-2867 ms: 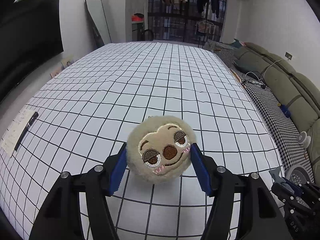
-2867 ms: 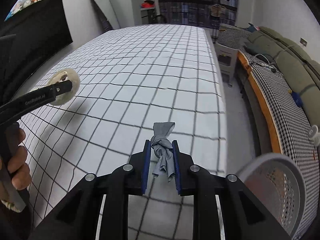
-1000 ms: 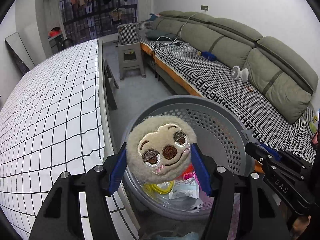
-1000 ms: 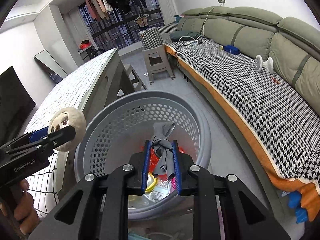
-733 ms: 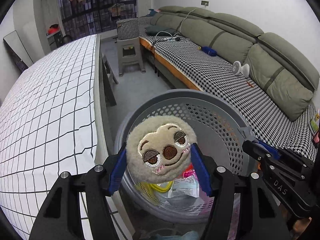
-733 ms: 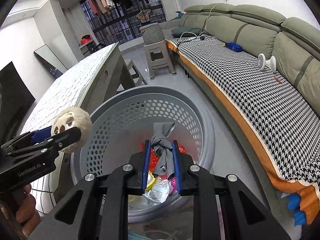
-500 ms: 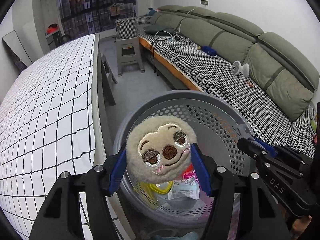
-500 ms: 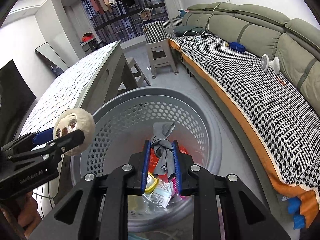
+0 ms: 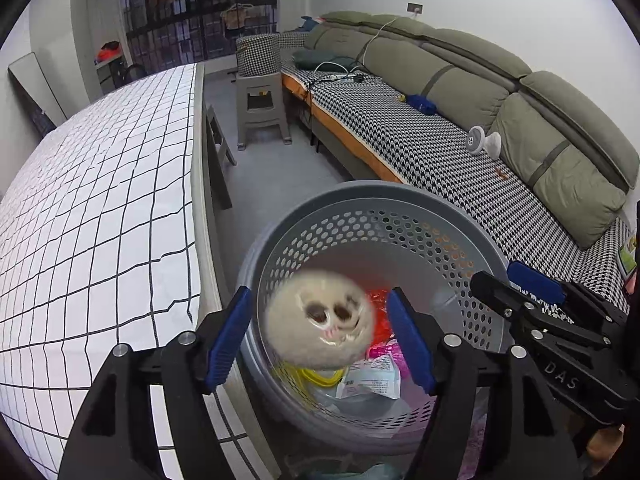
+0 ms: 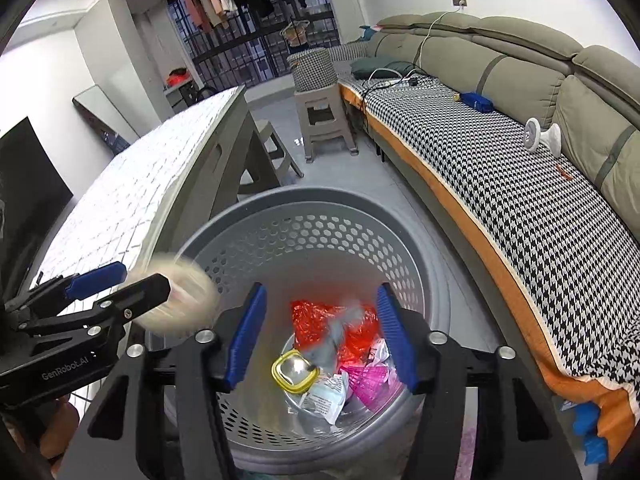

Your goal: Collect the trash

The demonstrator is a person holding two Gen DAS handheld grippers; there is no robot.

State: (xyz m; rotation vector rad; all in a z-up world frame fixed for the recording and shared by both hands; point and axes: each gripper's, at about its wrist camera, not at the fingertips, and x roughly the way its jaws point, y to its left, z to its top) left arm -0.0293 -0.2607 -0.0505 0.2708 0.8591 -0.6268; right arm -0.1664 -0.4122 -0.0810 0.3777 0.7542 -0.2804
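Living room ahead of me: a grey floor, a green sofa (image 9: 460, 68) with a houndstooth cover along the right wall, and a grid-patterned surface (image 9: 92, 208) stretching off on the left.

Left wrist view first. My left tongs (image 9: 320, 338) are spread wide, blue pads well clear on both sides of the plush toy (image 9: 320, 322), which shows as a motion-blurred cream ball with a stitched face, between the fingers but touching neither. Right behind and below it sits the grey perforated basket (image 9: 372, 196), standing on the floor just beside the edge of the surface. Down in the basket I see a yellow ring (image 9: 316, 376), a white wrapper (image 9: 370, 380) and some red and pink bits. My right tongs (image 9: 520, 292) poke in from the right, over the basket's far rim.

Now the right wrist view. My right tongs (image 10: 322, 338) are wide apart too, holding nothing. Between the pads a grey rag (image 10: 338, 336) shows as a blur over the basket (image 10: 320, 200) opening, above a red wrapper (image 10: 312, 318). Beneath lie a yellow-rimmed lid (image 10: 294, 376), a white packet (image 10: 326, 398) and a pink piece (image 10: 370, 380). On the left, my left tongs (image 10: 116, 284) hang over the basket's rim, with the toy (image 10: 180, 296) a pale smear just beside their tips.
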